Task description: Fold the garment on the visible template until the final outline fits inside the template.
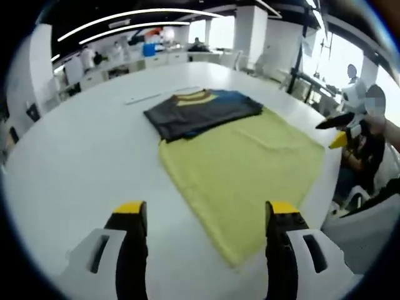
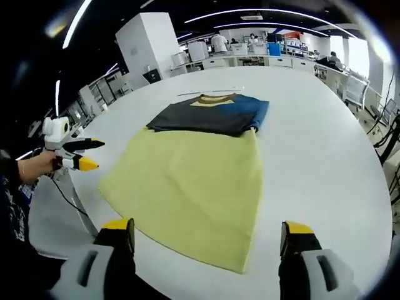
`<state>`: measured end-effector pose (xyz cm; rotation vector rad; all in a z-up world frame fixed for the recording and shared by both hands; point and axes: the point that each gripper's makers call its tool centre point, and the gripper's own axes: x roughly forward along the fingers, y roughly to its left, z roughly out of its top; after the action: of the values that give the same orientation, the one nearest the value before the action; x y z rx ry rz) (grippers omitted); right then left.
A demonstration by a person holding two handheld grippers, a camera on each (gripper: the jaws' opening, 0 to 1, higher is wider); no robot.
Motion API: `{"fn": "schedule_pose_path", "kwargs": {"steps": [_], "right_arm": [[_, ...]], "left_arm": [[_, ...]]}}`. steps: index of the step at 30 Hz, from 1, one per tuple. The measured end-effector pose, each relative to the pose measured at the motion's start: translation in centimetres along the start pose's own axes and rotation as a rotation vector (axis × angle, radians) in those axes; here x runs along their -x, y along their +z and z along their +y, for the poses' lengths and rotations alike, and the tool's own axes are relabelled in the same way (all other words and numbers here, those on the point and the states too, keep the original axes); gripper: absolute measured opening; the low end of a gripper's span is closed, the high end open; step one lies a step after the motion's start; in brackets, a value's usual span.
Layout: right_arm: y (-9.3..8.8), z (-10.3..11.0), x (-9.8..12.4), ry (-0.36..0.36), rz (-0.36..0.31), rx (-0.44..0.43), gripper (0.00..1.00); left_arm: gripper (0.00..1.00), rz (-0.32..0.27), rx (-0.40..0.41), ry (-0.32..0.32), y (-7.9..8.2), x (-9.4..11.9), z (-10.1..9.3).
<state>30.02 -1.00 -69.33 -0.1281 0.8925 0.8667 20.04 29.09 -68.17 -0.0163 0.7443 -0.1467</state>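
Jaws of left gripper (image 1: 207, 215) and right gripper (image 2: 207, 232) apart, empty; folded shirt (image 1: 203, 112) atop yellow template (image 1: 244, 172), fit checkable.

My jaws are black with yellow tips. The template (image 1: 250, 169) is pale yellow-green on the white surface (image 1: 81, 156); the garment (image 1: 203, 111) is dark grey and blue, with a yellow-striped collar.

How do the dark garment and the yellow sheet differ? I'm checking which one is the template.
The garment is dark grey and blue with a yellow-trimmed collar; the sheet is plain yellow. The garment covers a smaller area and is folded into a compact band, while the sheet is spread wide. The garment rests across the sheet's far edge, partly on the table. Both lie flat, untouched by either gripper.
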Motion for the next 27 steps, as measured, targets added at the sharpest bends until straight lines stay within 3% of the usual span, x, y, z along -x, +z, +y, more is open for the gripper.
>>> {"fn": "schedule_pose_path", "kwargs": {"steps": [5, 8, 12, 20, 27], "right_arm": [[-0.8, -0.5, -0.3, -0.028, 0.012, 0.009, 0.92], [-1.3, -0.7, -0.3, -0.044, 0.023, 0.023, 0.84], [-1.8, -1.0, -0.3, -0.07, 0.041, 0.053, 0.79], [-2.7, -1.4, -0.3, -0.093, 0.063, 0.032, 0.54], [-3.1, -1.9, 0.0, -0.115, 0.064, 0.016, 0.42]], "left_arm": [[0.55, 0.026, 0.05, 0.023, -1.8, 0.4, -0.3], [0.51, 0.022, 0.054, 0.036, -2.4, 0.4, -0.4], [0.44, 0.061, 0.099, 0.029, -4.0, 0.3, -0.9], [0.34, 0.084, 0.11, 0.032, -4.8, 0.2, -1.4], [0.24, 0.136, 0.171, 0.028, -6.6, 0.2, -2.0]]}}
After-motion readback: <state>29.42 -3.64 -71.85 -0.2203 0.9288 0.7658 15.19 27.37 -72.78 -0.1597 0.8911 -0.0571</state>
